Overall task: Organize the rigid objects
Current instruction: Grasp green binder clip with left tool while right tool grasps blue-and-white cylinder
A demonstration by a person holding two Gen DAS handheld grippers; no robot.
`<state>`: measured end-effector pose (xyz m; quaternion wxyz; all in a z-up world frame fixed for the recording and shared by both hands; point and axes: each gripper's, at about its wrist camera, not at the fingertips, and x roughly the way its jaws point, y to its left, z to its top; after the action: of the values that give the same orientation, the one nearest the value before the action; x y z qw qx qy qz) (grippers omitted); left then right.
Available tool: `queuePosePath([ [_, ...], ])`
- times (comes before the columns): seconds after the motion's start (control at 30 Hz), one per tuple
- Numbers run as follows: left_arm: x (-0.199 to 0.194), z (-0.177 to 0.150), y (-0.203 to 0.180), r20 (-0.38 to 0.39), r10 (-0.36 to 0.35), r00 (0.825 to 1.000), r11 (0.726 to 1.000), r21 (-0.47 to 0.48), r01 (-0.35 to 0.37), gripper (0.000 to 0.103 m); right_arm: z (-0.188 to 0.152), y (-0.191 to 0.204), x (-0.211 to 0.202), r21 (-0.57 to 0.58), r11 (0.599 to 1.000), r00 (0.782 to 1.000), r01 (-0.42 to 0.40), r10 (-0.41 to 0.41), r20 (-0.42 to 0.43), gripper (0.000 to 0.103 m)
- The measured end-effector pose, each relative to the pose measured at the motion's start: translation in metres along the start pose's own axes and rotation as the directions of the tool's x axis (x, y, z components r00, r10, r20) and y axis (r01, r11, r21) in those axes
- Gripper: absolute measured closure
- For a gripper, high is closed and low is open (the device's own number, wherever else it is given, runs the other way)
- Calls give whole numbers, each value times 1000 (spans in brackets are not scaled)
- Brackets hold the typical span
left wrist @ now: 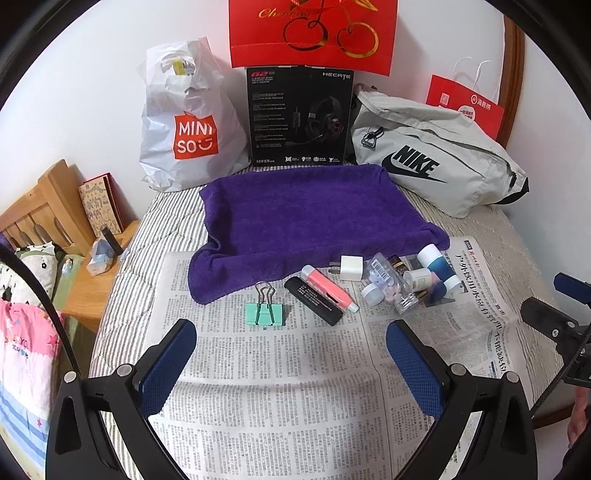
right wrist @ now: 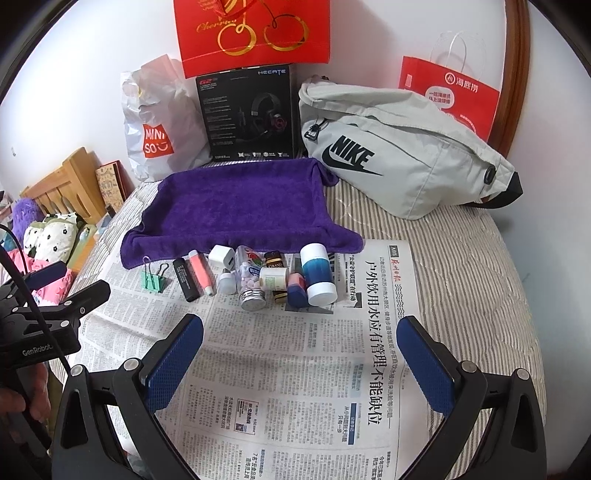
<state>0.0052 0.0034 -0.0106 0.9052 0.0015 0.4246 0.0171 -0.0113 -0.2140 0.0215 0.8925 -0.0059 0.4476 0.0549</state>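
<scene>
The purple towel (left wrist: 310, 218) looks like soft, fuzzy cloth. Just in front of it lies thin, matt newspaper (left wrist: 280, 369). Near the towel's front edge, the green clip (left wrist: 265, 314) has shiny wire handles, and the clear bottle (right wrist: 250, 280) has a shiny metal-looking cap. The grey bag (right wrist: 402, 158) behind the towel is smooth cloth.

a: landmark, black headset box (left wrist: 299, 116). left of it?
b: white miniso bag (left wrist: 184, 122). red gift bag (left wrist: 314, 31) above, grey nike bag (left wrist: 436, 155) right.
</scene>
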Motion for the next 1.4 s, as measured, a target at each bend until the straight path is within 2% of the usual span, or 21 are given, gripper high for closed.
queuePosePath([
  [0.13, 13, 1, 0, -9, 33, 999, 999, 19, -33, 0, 0, -3, 12, -7, 1000, 1000, 14, -14, -21, 0],
  [0.33, 49, -2, 9, -63, 44, 997, 999, 14, -43, 0, -2, -11, 32, 5, 1000, 998, 17, -17, -66, 0],
  [0.67, 110, -5, 29, -122, 32, 992, 999, -16, -34, 1, -3, -22, 67, 8, 1000, 990, 21, -20, -142, 0],
  [0.77, 124, -6, 35, -138, 26, 990, 999, -23, -29, 4, -5, -27, 78, 10, 1000, 985, 24, -22, -170, 0],
  [1.03, 146, -8, 49, -161, -44, 986, 998, -49, 36, 27, -8, -47, 102, 34, 998, 973, 54, -45, -228, 0],
  [1.1, 149, -8, 46, -157, -40, 987, 999, -24, 36, 27, -7, -51, 106, 44, 998, 971, 52, -41, -237, 0],
  [1.27, 148, -8, 40, -138, -33, 990, 999, 31, 38, 37, 0, -61, 111, 64, 995, 974, 72, -57, -218, 1],
  [1.33, 145, -8, 38, -130, -42, 991, 998, 38, 48, 50, 4, -63, 112, 66, 994, 976, 89, -73, -207, 2],
  [1.4, 142, -9, 38, -125, -48, 991, 998, 43, 54, 55, 9, -63, 115, 67, 994, 978, 82, -67, -196, 3],
])
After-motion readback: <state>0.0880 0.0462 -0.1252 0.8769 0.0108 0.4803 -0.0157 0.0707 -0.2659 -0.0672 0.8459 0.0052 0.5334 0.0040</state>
